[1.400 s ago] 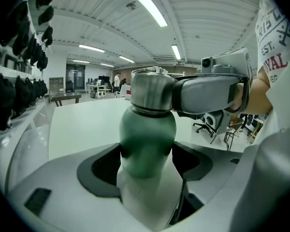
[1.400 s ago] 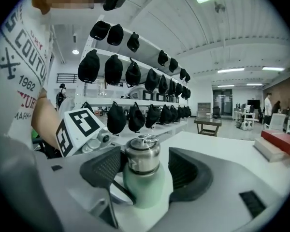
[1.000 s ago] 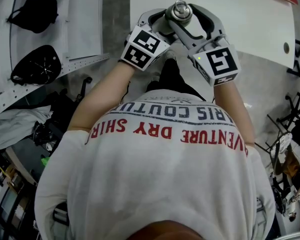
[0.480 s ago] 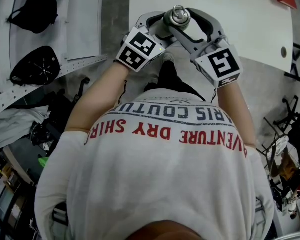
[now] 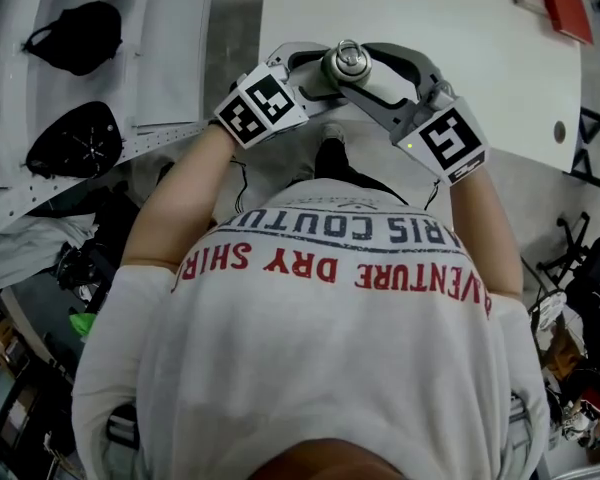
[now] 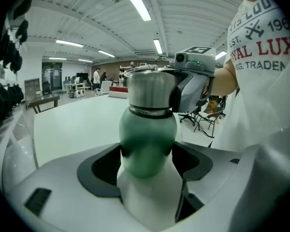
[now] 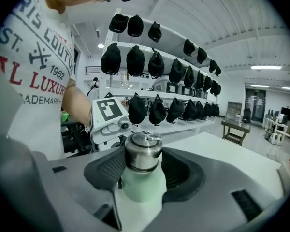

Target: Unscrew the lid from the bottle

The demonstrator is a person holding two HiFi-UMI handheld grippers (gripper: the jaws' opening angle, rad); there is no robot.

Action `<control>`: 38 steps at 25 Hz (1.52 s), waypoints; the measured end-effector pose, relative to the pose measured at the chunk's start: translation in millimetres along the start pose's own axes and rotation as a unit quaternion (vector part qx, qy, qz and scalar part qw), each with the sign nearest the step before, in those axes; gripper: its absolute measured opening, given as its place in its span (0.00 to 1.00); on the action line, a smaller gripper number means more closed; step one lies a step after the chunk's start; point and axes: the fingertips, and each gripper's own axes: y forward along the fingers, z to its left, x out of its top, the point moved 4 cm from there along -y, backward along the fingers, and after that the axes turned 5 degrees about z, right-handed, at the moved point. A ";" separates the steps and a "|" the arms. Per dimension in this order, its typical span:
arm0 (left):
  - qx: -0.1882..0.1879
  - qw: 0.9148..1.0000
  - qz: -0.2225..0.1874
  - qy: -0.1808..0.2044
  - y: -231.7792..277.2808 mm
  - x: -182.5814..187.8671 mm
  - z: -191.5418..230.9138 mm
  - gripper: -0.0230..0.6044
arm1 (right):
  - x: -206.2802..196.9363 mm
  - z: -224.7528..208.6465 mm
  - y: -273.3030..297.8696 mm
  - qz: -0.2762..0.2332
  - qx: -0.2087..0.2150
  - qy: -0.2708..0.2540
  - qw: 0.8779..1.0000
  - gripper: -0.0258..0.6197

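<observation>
Bottle (image 6: pixel 147 129), at near edge of white table (image 5: pixel 460 28), is clamped at green body by L gripper (image 6: pixel 147 154) while R gripper (image 7: pixel 143 164), jaws just closing, pinches steel lid (image 7: pixel 143 151); risk: weak pad bite lets lid slip w/o turning.

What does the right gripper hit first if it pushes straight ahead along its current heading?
The lid: it already sits between the right gripper's jaws, which have just been closing on it. Beyond it, probably the left gripper holding the bottle; depth is unclear.
</observation>
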 end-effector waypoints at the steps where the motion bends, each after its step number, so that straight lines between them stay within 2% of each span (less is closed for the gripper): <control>1: -0.008 1.000 0.004 0.008 0.0 0.2 0.6 0.59 | 0.9 -0.5 0.3 0.000 0.010 -0.007 1.000 0.41; 7: -0.049 0.997 0.024 0.048 -0.8 -1.2 5.0 0.59 | 3.3 -3.2 4.0 0.000 0.079 -0.053 0.995 0.41; 12: -0.082 0.993 0.041 0.079 -0.2 -0.7 8.0 0.59 | 5.8 -6.0 6.2 -0.003 0.145 -0.115 0.983 0.41; 16: -0.110 0.987 0.060 0.102 0.7 0.5 10.6 0.59 | 7.9 -8.5 8.3 -0.002 0.188 -0.148 0.971 0.41; 21: -0.145 0.977 0.089 0.129 1.8 1.3 9.7 0.60 | 8.0 -7.8 9.1 0.002 0.221 -0.171 0.960 0.41; 24: -0.152 0.975 0.093 0.134 1.6 2.0 9.8 0.59 | 8.7 -8.2 9.1 -0.002 0.227 -0.171 0.959 0.41; 29: -0.142 0.978 0.083 0.126 0.8 2.6 9.3 0.59 | 8.8 -8.3 8.0 0.006 0.225 -0.160 0.961 0.41; 31: -0.135 0.980 0.081 0.123 1.1 3.6 8.7 0.59 | 8.2 -7.1 7.0 0.014 0.221 -0.141 0.965 0.41; 34: -0.122 0.983 0.078 0.114 0.8 3.7 6.6 0.59 | 7.8 -0.9 6.0 0.014 0.208 -0.108 0.972 0.48; 38: -0.099 0.989 0.065 0.091 -0.6 1.6 4.7 0.59 | 10.3 1.1 2.9 -0.008 0.156 -0.062 0.986 0.49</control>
